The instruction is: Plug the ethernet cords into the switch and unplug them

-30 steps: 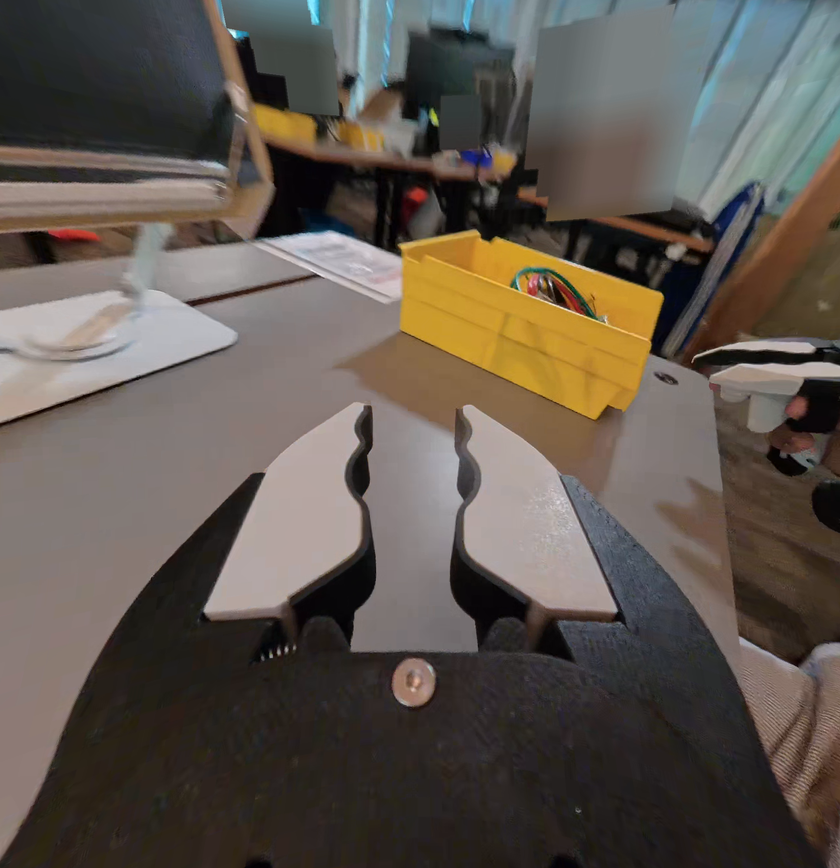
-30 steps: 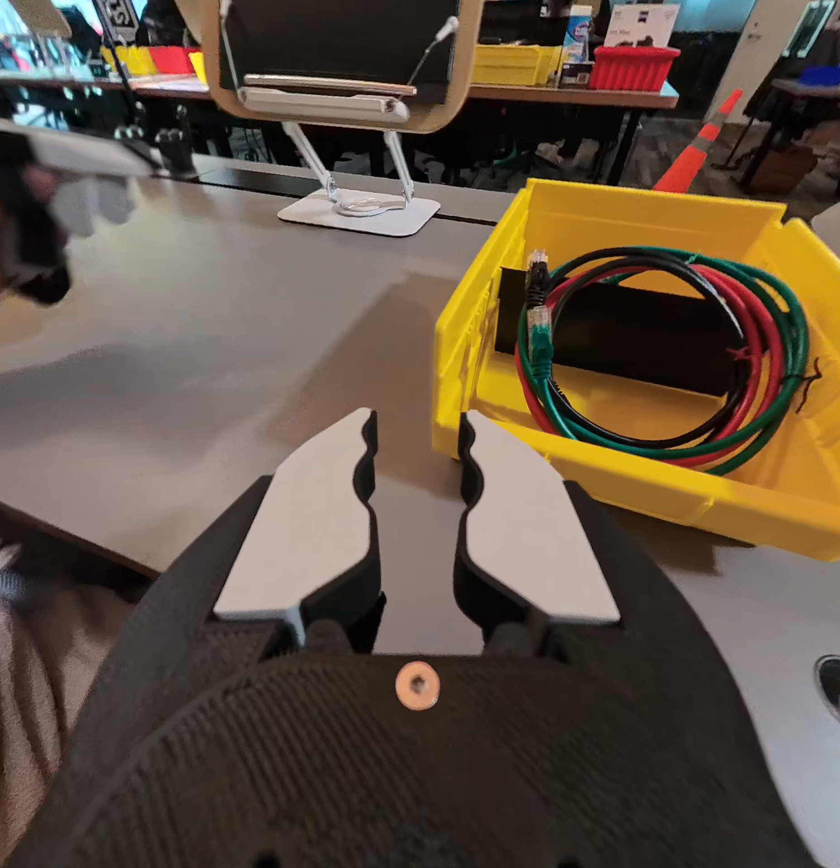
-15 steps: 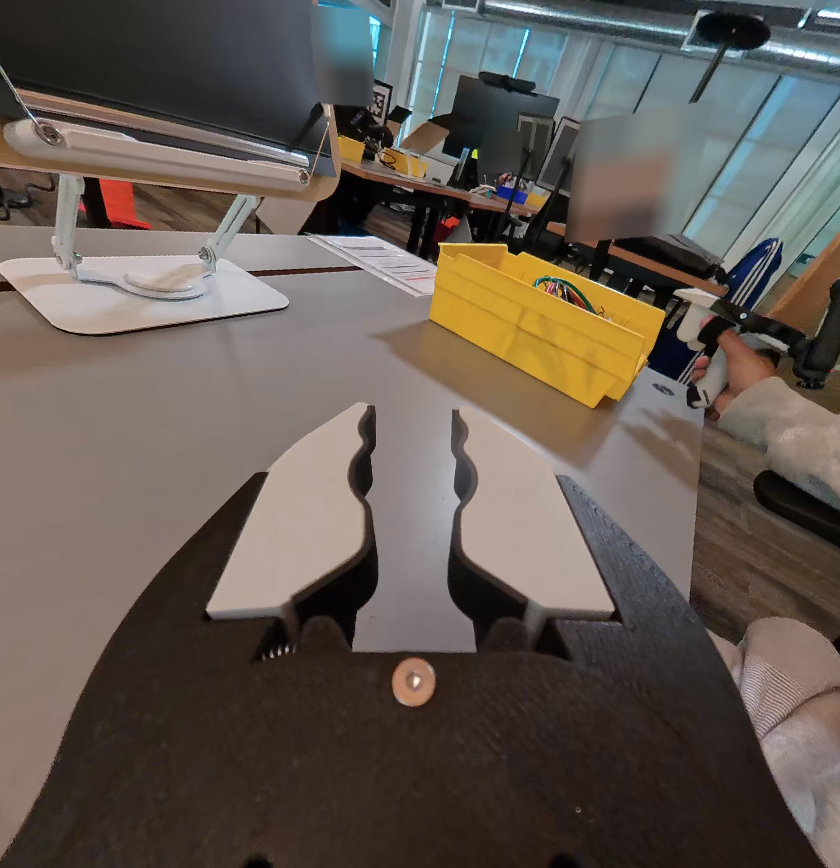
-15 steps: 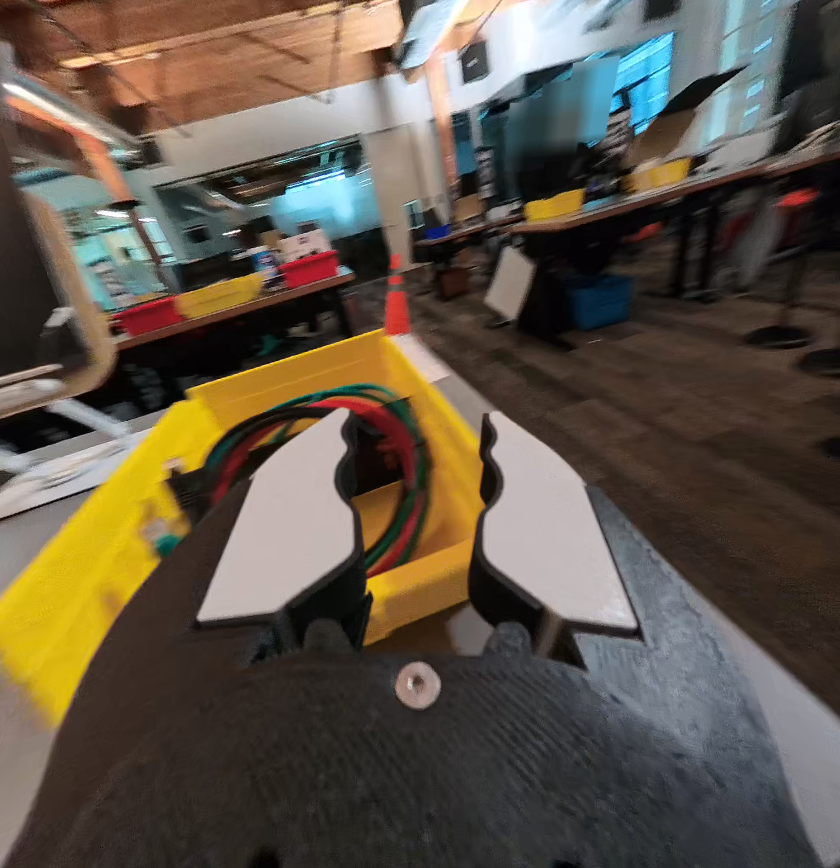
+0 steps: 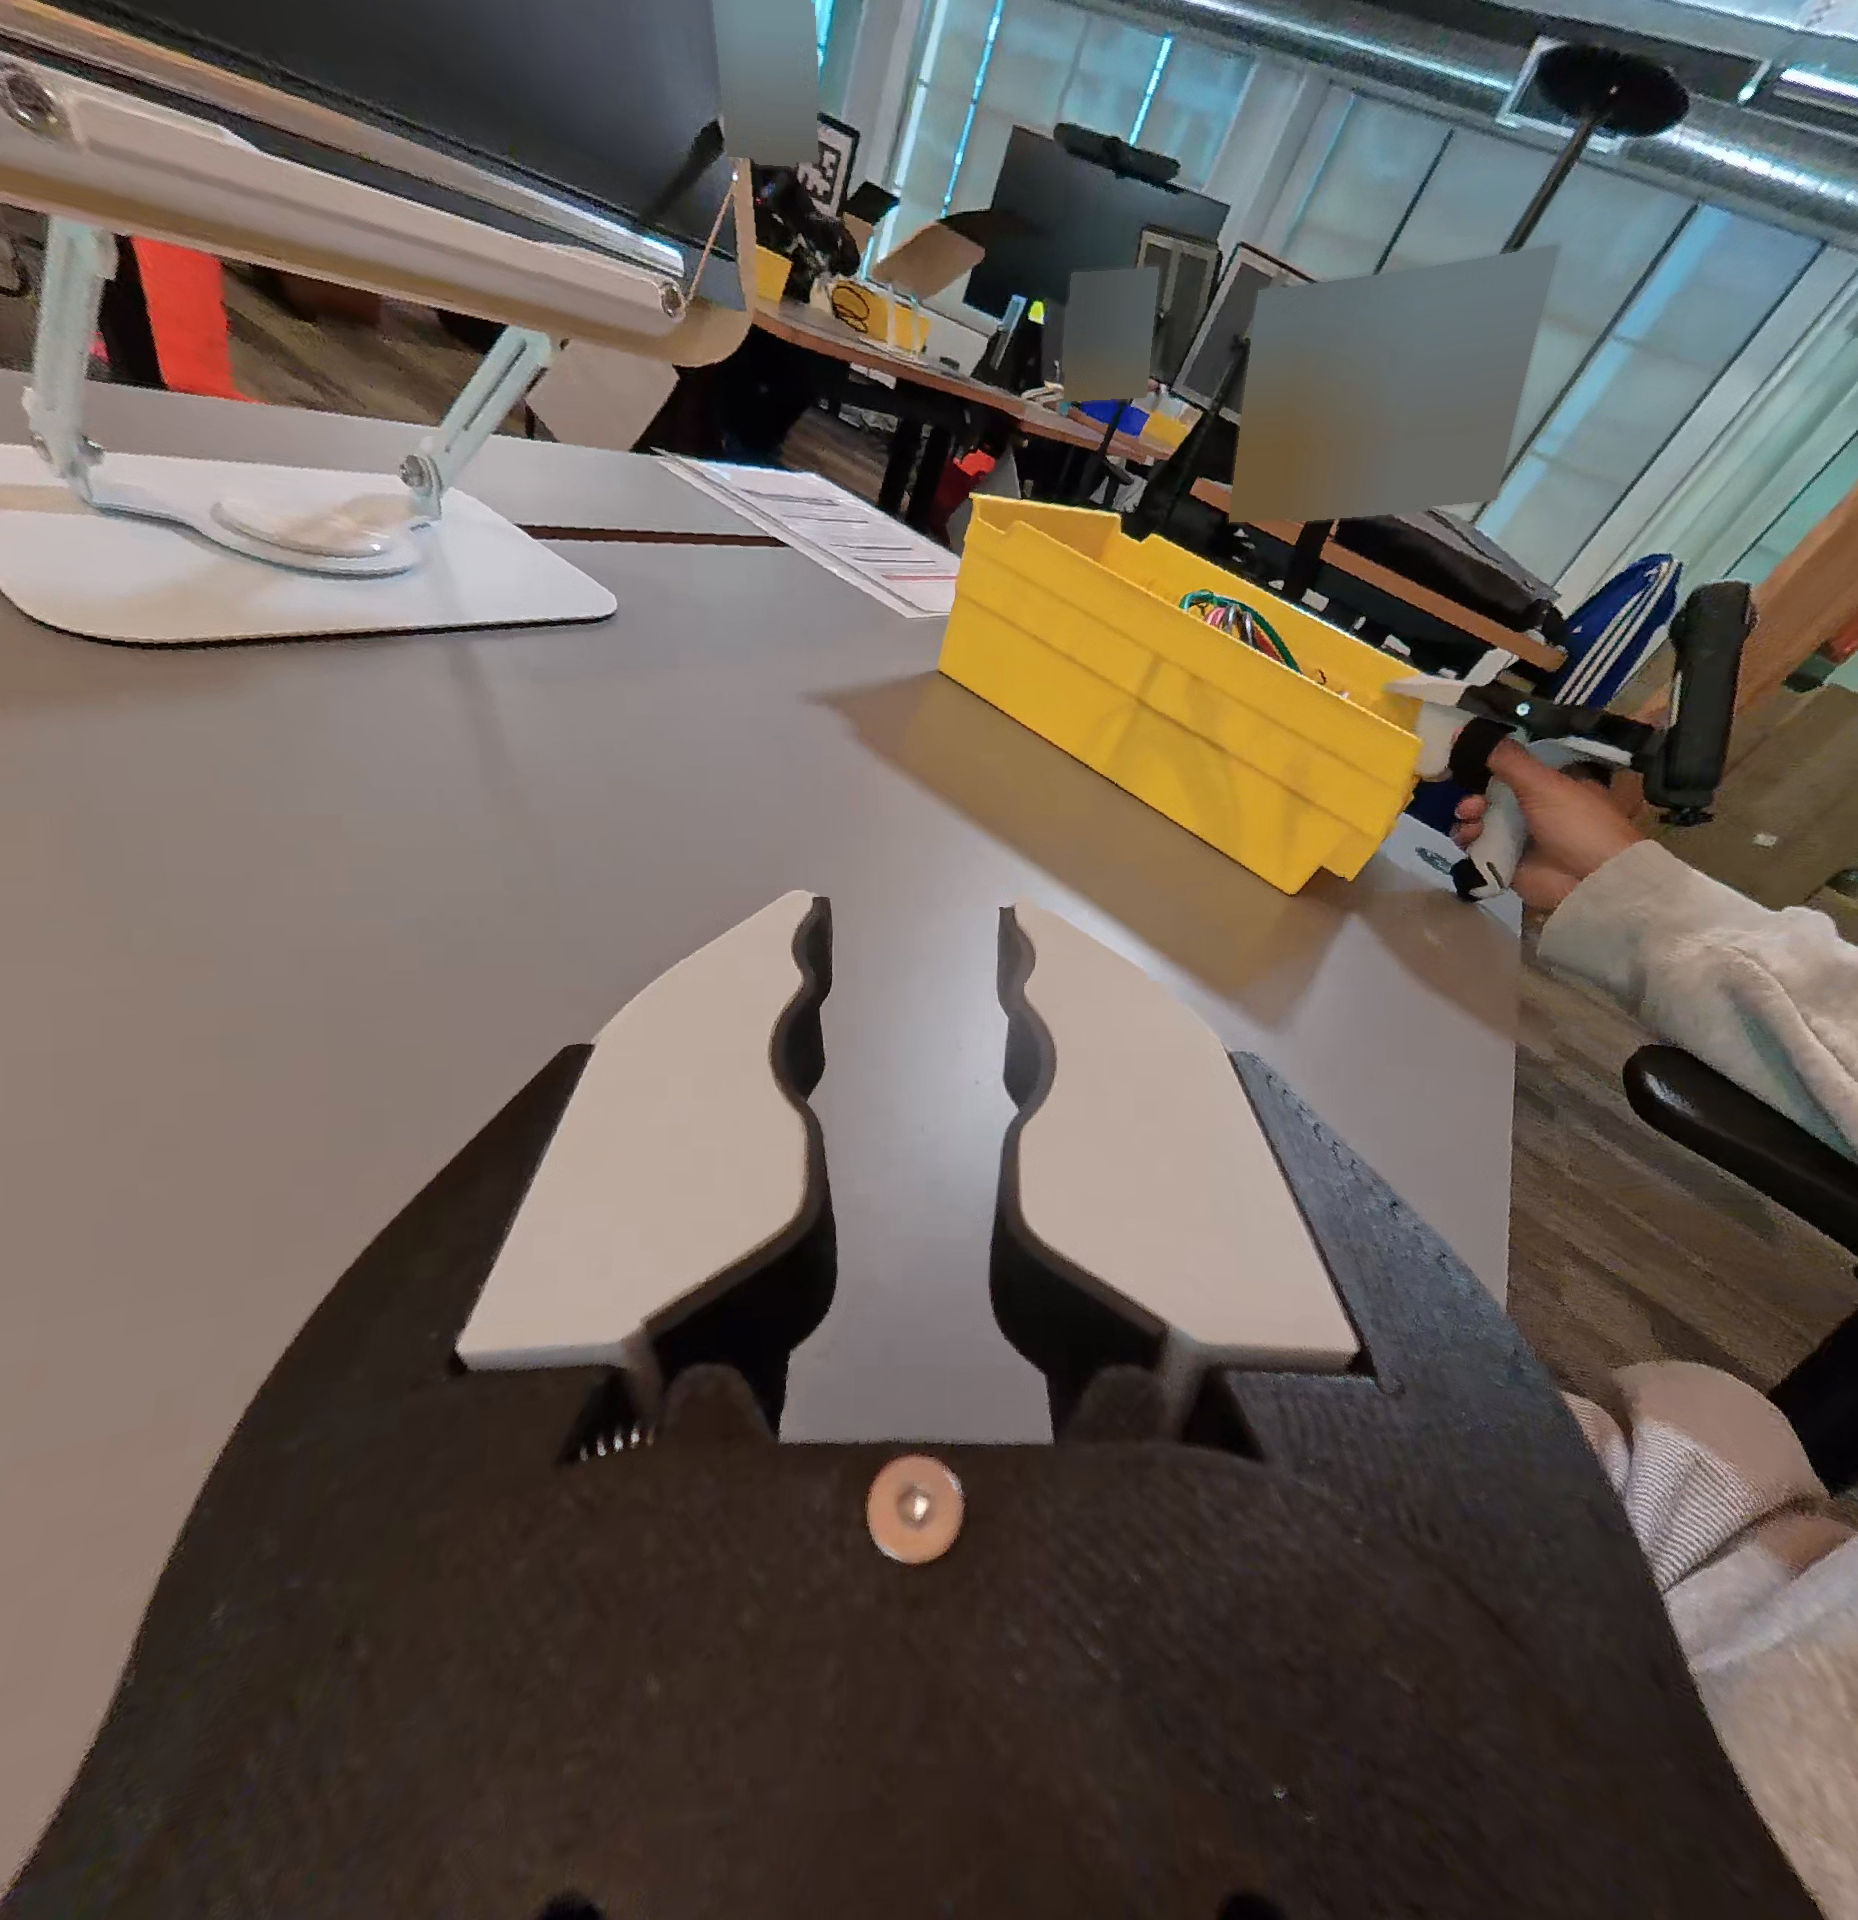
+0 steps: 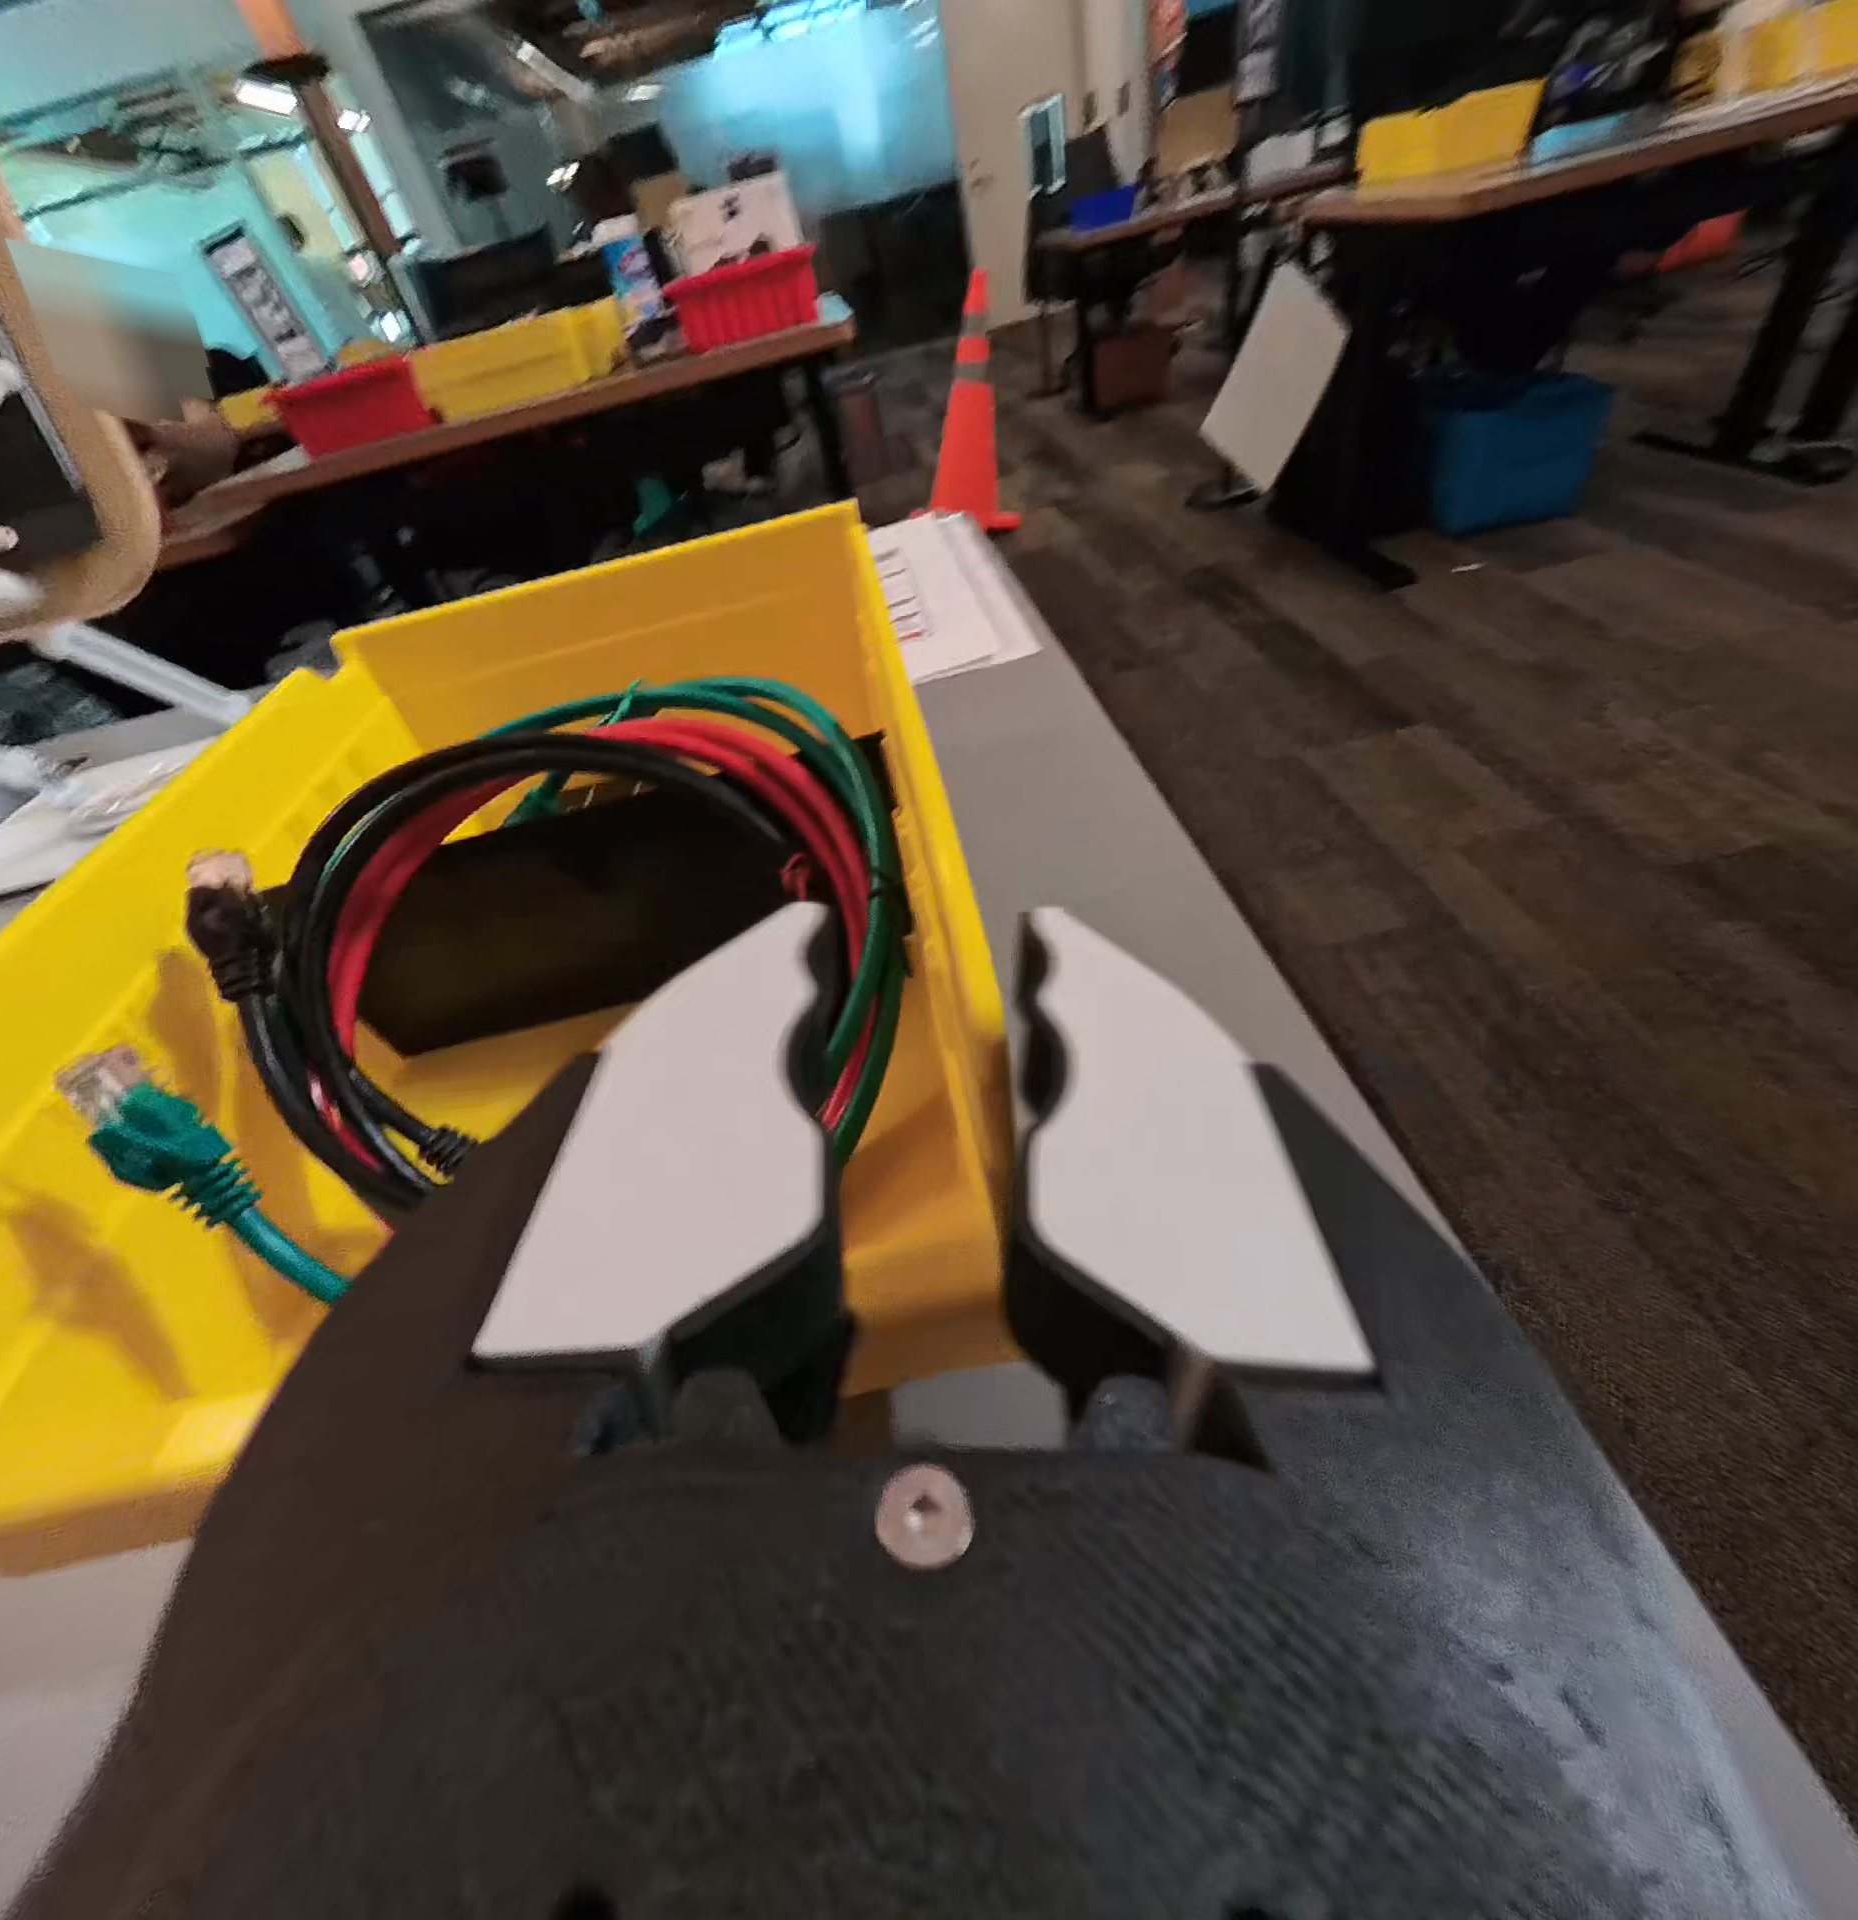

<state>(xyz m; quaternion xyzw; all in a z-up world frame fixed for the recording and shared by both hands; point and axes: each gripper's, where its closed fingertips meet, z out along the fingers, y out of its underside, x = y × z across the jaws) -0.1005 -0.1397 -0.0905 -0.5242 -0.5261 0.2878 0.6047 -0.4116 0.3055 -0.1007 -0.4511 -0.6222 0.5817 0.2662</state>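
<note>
Right wrist view: right gripper (image 6: 920, 925) jaws apart, empty, straddling yellow bin (image 6: 634, 613) side wall. Coiled ethernet cords (image 6: 634, 790) lie on black switch (image 6: 551, 925) inside bin. Left gripper (image 5: 912, 914) jaws apart, empty, over bare tabletop (image 5: 385, 831), well apart from bin. Risk: jaw snagging coil or knocking bin wall, dragging bin off near tabletop edge.

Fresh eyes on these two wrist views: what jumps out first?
The yellow bin on the grey table's right end, holding coiled green, red and black ethernet cords over a black box. The right gripper hovers open at the bin's near right corner; the left gripper is open and empty over bare tabletop. A white laptop stand sits far left.
</note>
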